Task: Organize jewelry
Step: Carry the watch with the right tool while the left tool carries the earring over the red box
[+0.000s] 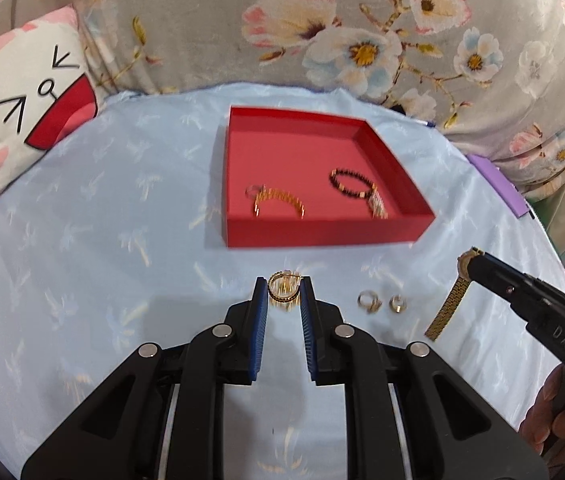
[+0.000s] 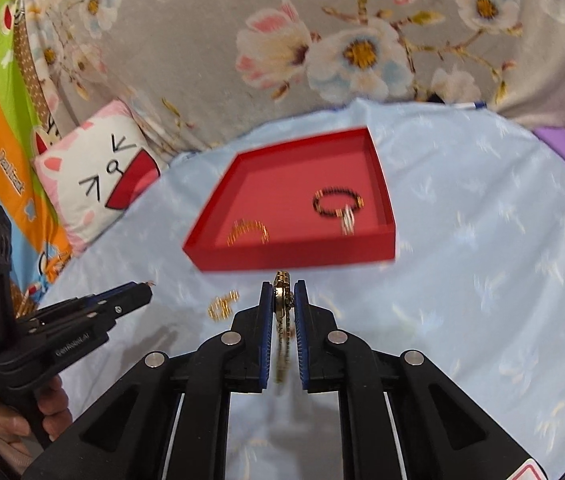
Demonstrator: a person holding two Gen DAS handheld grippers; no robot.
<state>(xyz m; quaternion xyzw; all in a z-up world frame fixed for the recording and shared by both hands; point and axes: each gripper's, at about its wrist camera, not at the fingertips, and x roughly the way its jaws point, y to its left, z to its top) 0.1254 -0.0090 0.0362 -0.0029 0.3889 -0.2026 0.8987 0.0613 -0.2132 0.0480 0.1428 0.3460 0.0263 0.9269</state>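
A red tray (image 1: 322,233) (image 2: 294,258) on the light blue cloth holds a gold bracelet (image 1: 279,201) (image 2: 248,231), a black bead bracelet (image 1: 351,183) (image 2: 334,200) and a small pale piece (image 1: 377,204). My left gripper (image 1: 284,294) is shut on a gold hoop bracelet (image 1: 282,290), lifted a little in front of the tray. It also shows in the right wrist view (image 2: 144,292). My right gripper (image 2: 283,300) is shut on a gold watch (image 2: 282,308) whose band hangs down (image 1: 448,306). Two small gold rings (image 1: 382,302) lie on the cloth.
A cat-face pillow (image 1: 22,108) sits at the left. Floral fabric (image 1: 362,40) rises behind the table. A purple object (image 1: 498,184) lies at the right edge of the cloth. Small gold pieces (image 2: 222,304) lie on the cloth between the grippers.
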